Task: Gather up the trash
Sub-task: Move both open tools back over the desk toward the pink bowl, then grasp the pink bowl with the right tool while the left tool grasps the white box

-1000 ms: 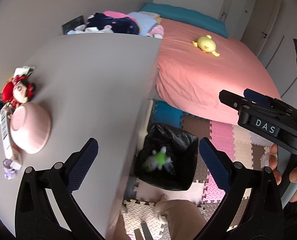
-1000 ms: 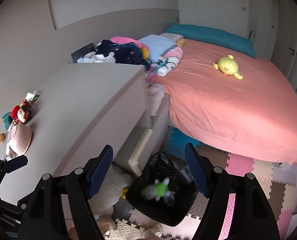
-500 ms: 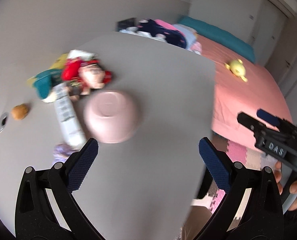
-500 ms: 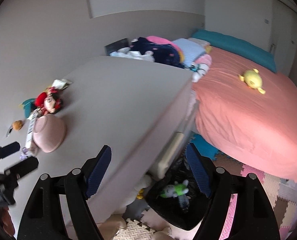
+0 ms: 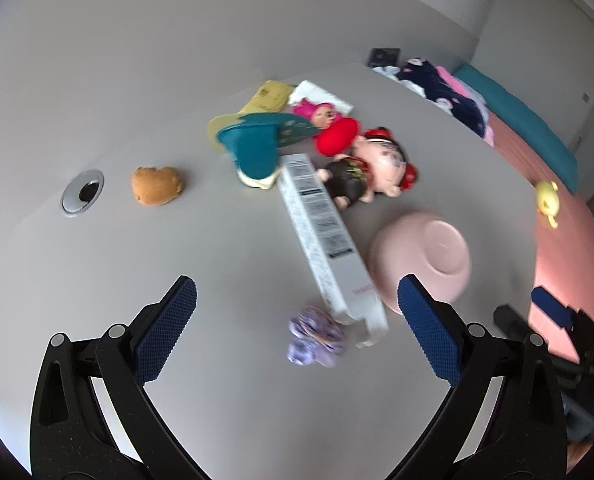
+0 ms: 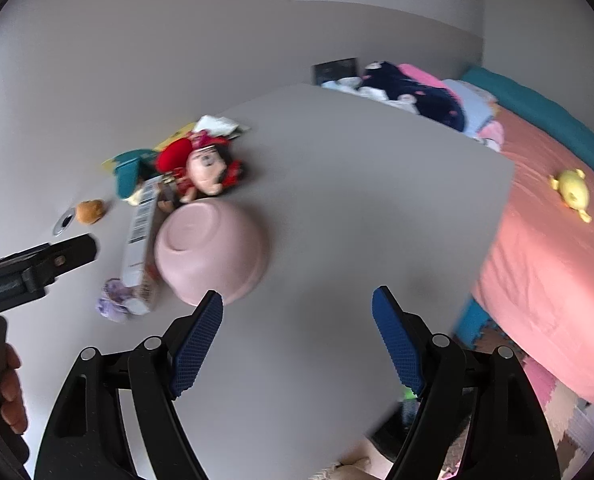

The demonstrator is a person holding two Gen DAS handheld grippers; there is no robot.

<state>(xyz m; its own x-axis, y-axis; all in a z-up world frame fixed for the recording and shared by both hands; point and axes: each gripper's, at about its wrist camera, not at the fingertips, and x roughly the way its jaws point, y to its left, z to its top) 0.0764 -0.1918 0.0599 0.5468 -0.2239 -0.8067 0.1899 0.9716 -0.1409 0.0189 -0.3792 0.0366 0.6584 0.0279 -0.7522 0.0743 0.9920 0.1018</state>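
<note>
Left tongs gape above barcoded box, print blurred.

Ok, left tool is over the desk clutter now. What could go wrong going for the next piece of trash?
The purple wrapper lies against the long white box, so closing the open left tool there could catch or drag the box too. The box in turn sits close to the upturned pink bowl, which may get shoved. Both views are motion-blurred, so judging alignment now looks unreliable.
</note>
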